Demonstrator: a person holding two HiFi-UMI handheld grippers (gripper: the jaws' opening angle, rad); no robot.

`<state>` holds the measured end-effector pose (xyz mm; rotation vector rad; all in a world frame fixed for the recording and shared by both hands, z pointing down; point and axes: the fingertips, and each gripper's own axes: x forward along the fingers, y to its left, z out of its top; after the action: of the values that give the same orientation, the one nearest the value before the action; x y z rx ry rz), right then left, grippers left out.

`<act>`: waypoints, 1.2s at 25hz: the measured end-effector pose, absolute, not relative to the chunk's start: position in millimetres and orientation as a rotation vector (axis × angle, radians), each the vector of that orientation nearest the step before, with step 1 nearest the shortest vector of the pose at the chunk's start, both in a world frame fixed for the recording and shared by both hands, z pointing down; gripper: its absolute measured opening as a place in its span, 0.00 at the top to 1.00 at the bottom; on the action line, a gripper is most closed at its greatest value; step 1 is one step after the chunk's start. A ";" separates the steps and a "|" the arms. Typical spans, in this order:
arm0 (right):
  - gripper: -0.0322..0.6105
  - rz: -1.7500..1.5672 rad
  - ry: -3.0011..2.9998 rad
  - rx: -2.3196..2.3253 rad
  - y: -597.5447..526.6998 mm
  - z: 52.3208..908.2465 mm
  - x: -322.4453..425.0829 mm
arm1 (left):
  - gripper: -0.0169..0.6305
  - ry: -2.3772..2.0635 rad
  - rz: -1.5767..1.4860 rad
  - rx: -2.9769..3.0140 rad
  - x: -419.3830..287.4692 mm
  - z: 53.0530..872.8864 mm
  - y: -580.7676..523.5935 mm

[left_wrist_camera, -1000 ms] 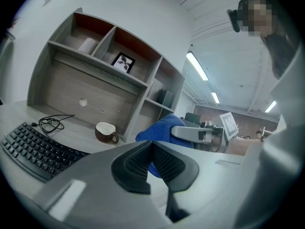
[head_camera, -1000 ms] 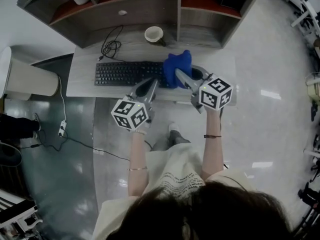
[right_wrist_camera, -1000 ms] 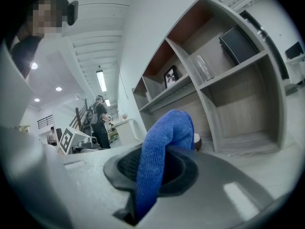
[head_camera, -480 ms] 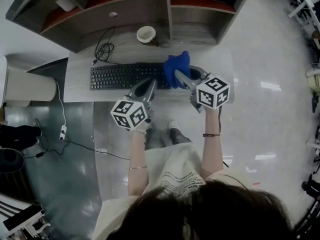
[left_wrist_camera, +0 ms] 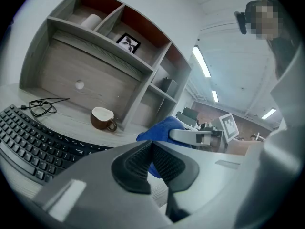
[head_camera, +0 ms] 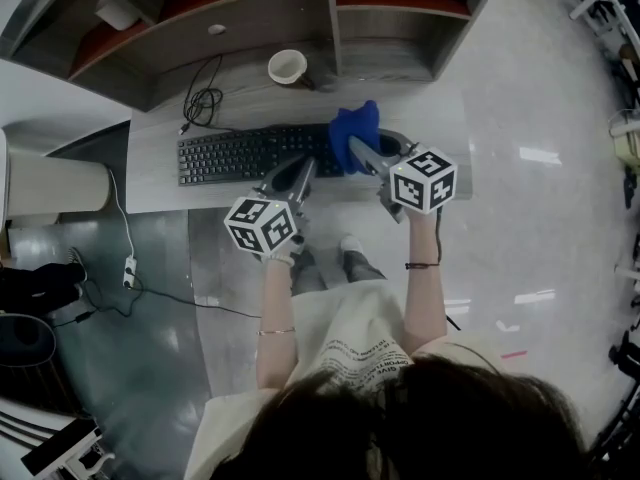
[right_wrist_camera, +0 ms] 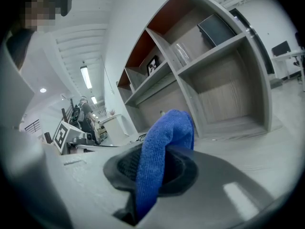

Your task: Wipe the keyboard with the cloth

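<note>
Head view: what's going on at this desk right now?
A person works with a hand-held gripper in each hand. The right hand-held gripper is shut on the blue cloth, holding it at the right end of the black keyboard. The left hand-held gripper is shut and empty, at the keyboard's front edge.

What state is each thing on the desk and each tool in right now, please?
Cloth: bunched up, pinched in the right tool, at the keyboard's right end.
Keyboard: lying flat on the desk.
Mug: upright behind the keyboard.
Cable: loosely coiled on the desk.
Left tool: shut, holding nothing.
Right tool: shut on the cloth.
</note>
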<state>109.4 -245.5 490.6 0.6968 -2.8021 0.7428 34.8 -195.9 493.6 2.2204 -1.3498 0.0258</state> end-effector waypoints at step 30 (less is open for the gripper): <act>0.87 0.885 -2.686 0.854 -245.9 525.8 46.5 | 0.99 -1.219 0.024 2.195 -24.5 522.0 -196.2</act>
<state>46.5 -245.9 525.8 0.8539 -2.6862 0.8848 -24.5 -196.2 522.0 2.1955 -1.2185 0.0240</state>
